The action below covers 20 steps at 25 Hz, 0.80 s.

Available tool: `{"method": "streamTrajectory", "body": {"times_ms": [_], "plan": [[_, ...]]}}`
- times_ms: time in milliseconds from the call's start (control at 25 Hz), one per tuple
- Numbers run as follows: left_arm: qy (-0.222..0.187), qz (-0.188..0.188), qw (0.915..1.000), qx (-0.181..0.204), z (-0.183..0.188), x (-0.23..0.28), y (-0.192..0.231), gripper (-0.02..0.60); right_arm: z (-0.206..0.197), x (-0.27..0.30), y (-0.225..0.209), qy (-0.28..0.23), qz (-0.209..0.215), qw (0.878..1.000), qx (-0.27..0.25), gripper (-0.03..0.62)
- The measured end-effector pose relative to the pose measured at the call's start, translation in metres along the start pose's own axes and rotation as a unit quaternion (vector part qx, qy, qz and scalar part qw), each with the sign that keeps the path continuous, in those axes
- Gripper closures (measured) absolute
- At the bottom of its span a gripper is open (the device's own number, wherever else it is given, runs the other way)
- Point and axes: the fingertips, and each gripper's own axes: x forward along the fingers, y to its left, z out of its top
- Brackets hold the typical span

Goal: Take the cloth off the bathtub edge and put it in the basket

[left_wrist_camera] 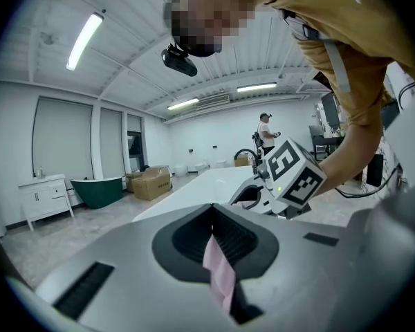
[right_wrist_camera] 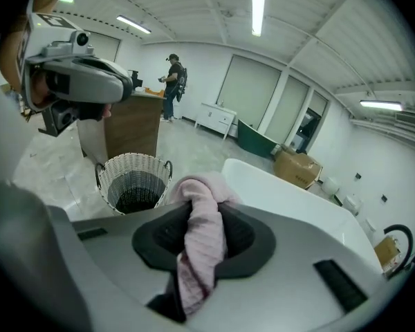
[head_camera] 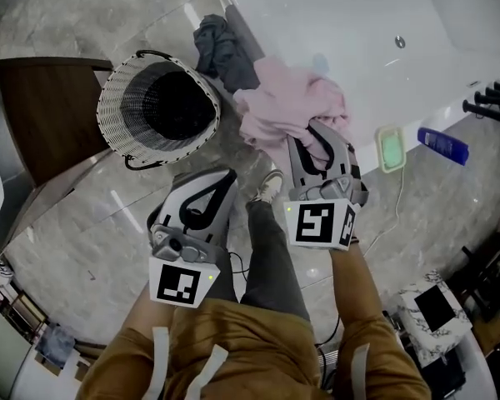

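Nearest the viewer, the left gripper (head_camera: pixel 222 178) and right gripper (head_camera: pixel 313 135) were each clamped on folds of the pink cloth (head_camera: pixel 287 102), held bunched at the bathtub's (head_camera: pixel 333 23) near edge, right of the basket (head_camera: pixel 117 98); it was judged soft, light, limp and best gripped by gathered folds.

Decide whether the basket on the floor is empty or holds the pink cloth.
Empty, as far as visible: the basket shows only a dark inside; the pink cloth hangs clamped in the jaws of the right gripper.
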Motion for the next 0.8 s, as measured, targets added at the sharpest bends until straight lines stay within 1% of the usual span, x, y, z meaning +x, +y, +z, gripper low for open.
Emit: {"method": "streamTrajectory", "body": {"times_ms": [200,440,600,800], "plan": [[-0.021,0.013,0.9995,0.020,0.042,-0.013,0.010,0.575,0.050,-0.042,-0.011,-0.041,-0.010,0.999,-0.009,0.504],[-0.045,0.020,0.9979,0.041,0.099,-0.035,0.010,0.575,0.103,-0.099,-0.016,-0.080,-0.011,0.996,-0.028,0.503],[-0.056,0.029,0.9961,0.062,0.134,-0.051,0.015,0.575,0.127,-0.131,-0.014,-0.096,-0.009,0.994,-0.043,0.505],[-0.077,0.057,0.9920,0.082,0.175,-0.072,0.029,0.575,0.155,-0.164,-0.015,-0.115,-0.006,0.992,-0.059,0.504]]}}
